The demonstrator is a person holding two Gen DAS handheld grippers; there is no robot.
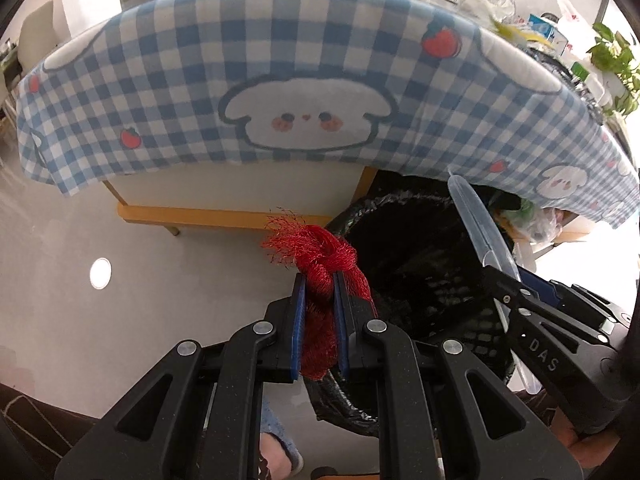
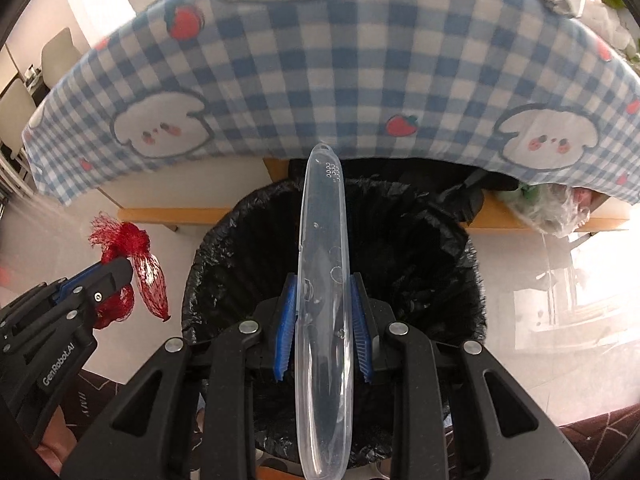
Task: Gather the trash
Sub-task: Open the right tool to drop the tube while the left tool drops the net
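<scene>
My left gripper is shut on a bunched red mesh net, which hangs just left of a bin lined with a black bag. My right gripper is shut on a long clear plastic case, held lengthwise over the open mouth of the bin. The right wrist view shows the left gripper with the red net at the bin's left rim. From the left wrist view the right gripper and the clear case appear at the right.
A table under a blue checked cloth with cartoon faces stands just behind the bin, its wooden frame beneath. Clutter and a green plant sit on top. A crumpled clear bag lies to the bin's right. A slippered foot stands below.
</scene>
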